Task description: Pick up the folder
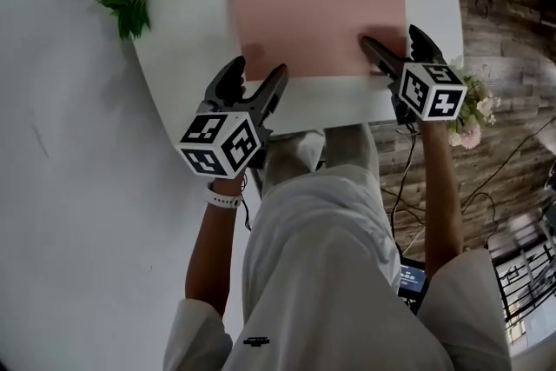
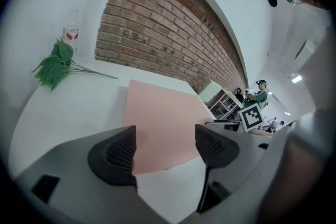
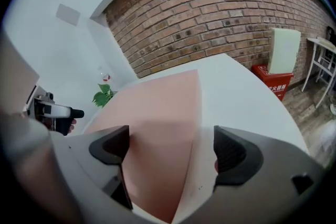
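the flat pink rectangular folder [image 1: 317, 17] lies on the white counter [image 1: 191, 48]. left tool [image 1: 258, 67] hangs over its near left corner, right tool [image 1: 390, 37] straddles its right edge; both gape wide, gripping nothing.

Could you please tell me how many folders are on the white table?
1. The pink folder lies flat on the white table, its near edge by the left gripper and right gripper. No other shows.
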Demonstrator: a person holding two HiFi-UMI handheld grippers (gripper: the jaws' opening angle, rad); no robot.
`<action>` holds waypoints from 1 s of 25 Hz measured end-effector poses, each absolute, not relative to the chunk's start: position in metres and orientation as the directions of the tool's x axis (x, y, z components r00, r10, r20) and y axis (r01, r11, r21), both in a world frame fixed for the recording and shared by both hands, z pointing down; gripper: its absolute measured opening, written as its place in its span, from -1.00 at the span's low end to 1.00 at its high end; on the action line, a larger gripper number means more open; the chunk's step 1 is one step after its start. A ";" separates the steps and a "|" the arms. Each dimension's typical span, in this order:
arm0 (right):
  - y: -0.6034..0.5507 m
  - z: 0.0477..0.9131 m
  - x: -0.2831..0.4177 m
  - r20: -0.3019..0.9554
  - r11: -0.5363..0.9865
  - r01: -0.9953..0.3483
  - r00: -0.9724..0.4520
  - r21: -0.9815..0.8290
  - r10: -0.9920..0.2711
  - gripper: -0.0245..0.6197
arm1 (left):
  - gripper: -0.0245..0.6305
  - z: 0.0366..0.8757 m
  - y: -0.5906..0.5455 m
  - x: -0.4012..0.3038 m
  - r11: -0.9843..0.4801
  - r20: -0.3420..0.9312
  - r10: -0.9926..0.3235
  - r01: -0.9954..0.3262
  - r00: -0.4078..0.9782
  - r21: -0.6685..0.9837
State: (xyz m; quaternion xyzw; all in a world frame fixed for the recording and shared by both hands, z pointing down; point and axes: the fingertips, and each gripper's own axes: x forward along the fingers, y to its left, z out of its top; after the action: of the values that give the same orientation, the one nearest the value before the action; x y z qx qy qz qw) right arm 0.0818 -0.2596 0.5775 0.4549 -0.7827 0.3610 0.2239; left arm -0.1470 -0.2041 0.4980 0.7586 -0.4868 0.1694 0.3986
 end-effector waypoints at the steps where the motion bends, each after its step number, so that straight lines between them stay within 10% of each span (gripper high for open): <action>1: -0.259 0.579 0.082 0.676 0.314 -0.871 -0.492 -0.379 -0.549 0.64 | 0.10 0.500 -0.206 -0.148 -0.206 0.646 -0.603 -0.875 0.467 0.439; 25: -0.255 0.581 0.072 0.636 0.317 -0.827 -0.560 -0.464 -0.531 0.48 | 0.11 0.573 -0.242 -0.178 -0.043 0.658 -0.583 -0.827 0.476 0.561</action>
State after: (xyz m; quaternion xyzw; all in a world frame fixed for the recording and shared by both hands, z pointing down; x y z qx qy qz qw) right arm 0.0720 -0.2546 0.5811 0.4300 -0.7897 0.3956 0.1871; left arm -0.1778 -0.2424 0.5734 0.7109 -0.4957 0.1266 0.4825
